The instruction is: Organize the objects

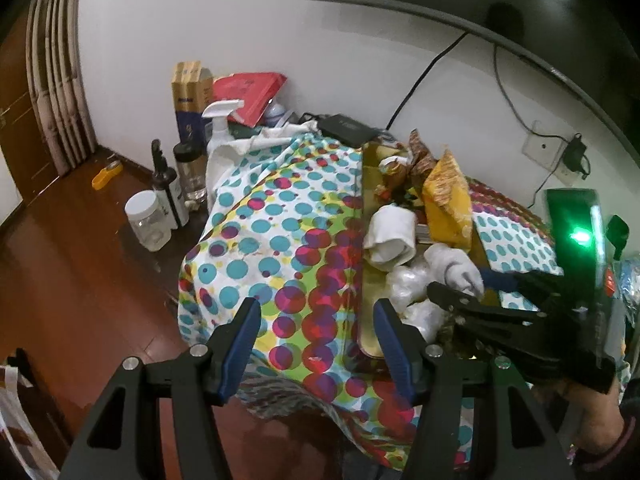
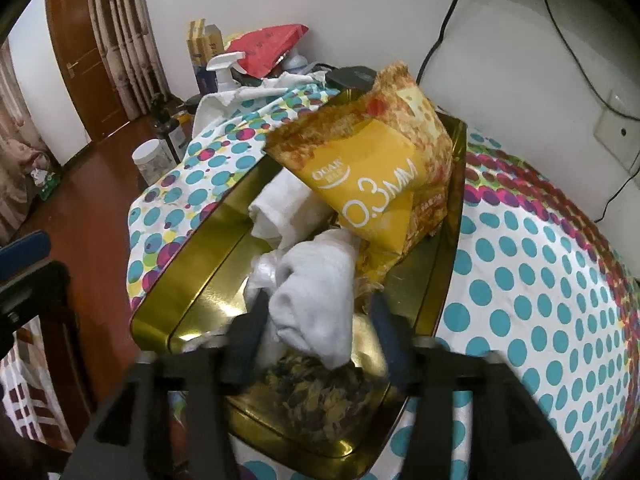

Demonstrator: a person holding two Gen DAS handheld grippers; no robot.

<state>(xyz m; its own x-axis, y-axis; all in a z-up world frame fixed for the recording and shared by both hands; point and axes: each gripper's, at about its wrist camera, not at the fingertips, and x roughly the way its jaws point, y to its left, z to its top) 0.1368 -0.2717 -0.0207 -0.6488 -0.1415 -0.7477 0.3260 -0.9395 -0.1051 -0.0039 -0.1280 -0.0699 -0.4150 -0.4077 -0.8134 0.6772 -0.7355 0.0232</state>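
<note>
White cloth, rolled like a sock (image 2: pixel 316 300), lies between the blue pads of the right claw (image 2: pixel 320 332), whose jaws stand wide to either side of it; whether either pad actually touches the cloth I cannot tell, since the near part of that view is blurred. The roll sits inside the gold tin (image 2: pixel 180 292), on top of crinkled clear plastic and above a bag of dried brownish pieces (image 2: pixel 316 404) at the tin's near end. The left claw (image 1: pixel 316 344) hangs wide and empty over the dotted cloth (image 1: pixel 260 232) that covers the tabletop, just outside the tin's left wall.

Judged from this, the step in hand is either taking or releasing the roll. To do it well, close squarely on the roll's thick middle, not its loose tail, and keep the pads clear of the plastic beneath so only one thing comes along. Lift straight up: the yellow snack packet (image 2: pixel 372 184) leans over the tin just beyond and would tip if brushed. A second white roll (image 2: pixel 280 208) lies farther back under that packet. Beyond the tin stand a spray bottle (image 1: pixel 220 128) and a red bag (image 1: pixel 252 92) by the wall.
</note>
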